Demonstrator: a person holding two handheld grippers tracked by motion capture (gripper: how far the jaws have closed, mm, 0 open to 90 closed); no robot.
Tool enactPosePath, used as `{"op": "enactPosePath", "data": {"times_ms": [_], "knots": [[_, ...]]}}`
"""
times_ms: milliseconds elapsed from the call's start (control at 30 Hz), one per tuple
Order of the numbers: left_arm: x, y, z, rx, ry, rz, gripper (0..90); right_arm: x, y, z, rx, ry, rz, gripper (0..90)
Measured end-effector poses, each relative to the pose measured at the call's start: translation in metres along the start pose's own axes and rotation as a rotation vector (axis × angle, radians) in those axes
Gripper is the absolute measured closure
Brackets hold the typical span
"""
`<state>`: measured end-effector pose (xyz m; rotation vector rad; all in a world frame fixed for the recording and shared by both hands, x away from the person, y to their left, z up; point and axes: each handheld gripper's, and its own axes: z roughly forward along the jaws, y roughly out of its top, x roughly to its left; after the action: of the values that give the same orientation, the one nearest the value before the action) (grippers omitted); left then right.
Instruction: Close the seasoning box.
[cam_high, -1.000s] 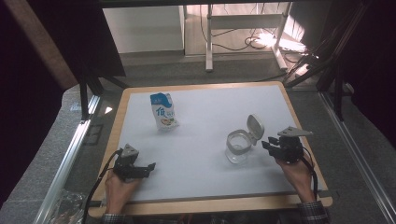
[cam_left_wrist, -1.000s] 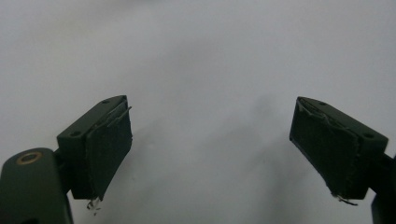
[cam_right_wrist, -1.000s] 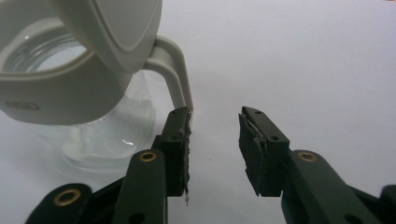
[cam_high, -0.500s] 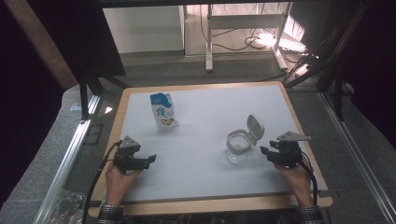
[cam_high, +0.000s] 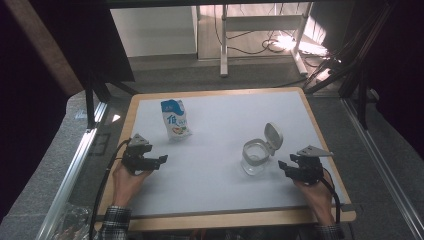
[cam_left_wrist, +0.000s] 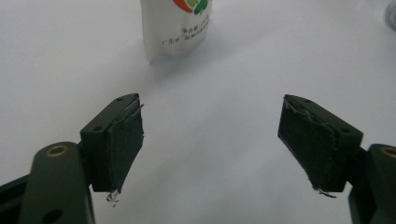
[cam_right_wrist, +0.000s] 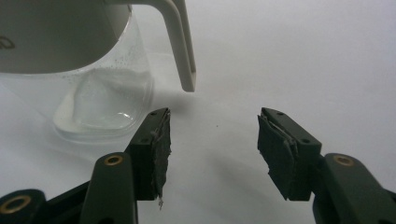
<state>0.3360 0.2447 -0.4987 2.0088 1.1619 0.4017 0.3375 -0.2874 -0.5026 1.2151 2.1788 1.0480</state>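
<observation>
A white and blue pouch (cam_high: 175, 120) stands upright on the white board at the left; its lower part (cam_left_wrist: 180, 23) lies ahead of my left gripper (cam_left_wrist: 210, 135). That left gripper (cam_high: 160, 161) is open a short way in front of the pouch, its jaws having just closed a little with nothing between them. A clear jar (cam_high: 256, 159) with its grey flip lid raised stands at the right. My right gripper (cam_high: 284, 167) points at the jar (cam_right_wrist: 93, 79) from its right; this gripper (cam_right_wrist: 212, 149) is open, having just widened, and holds nothing.
The board has a wooden rim (cam_high: 220, 220). Metal rails (cam_high: 70, 175) run along both sides of the table. Beyond the far edge are a white stand's legs (cam_high: 223, 45) and cables on the floor. A cable trails from each gripper.
My left hand has risen and moved farther up the board, towards the pouch. The right hand has stayed about where it was, beside the jar.
</observation>
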Motion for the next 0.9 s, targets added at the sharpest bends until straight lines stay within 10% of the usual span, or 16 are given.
{"op": "enactPosePath", "data": {"times_ms": [900], "knots": [[0.030,0.058,0.003,-0.025,-0.030,0.062,35.1,0.005,-0.017,0.010,0.069,0.050,-0.013,33.9]]}}
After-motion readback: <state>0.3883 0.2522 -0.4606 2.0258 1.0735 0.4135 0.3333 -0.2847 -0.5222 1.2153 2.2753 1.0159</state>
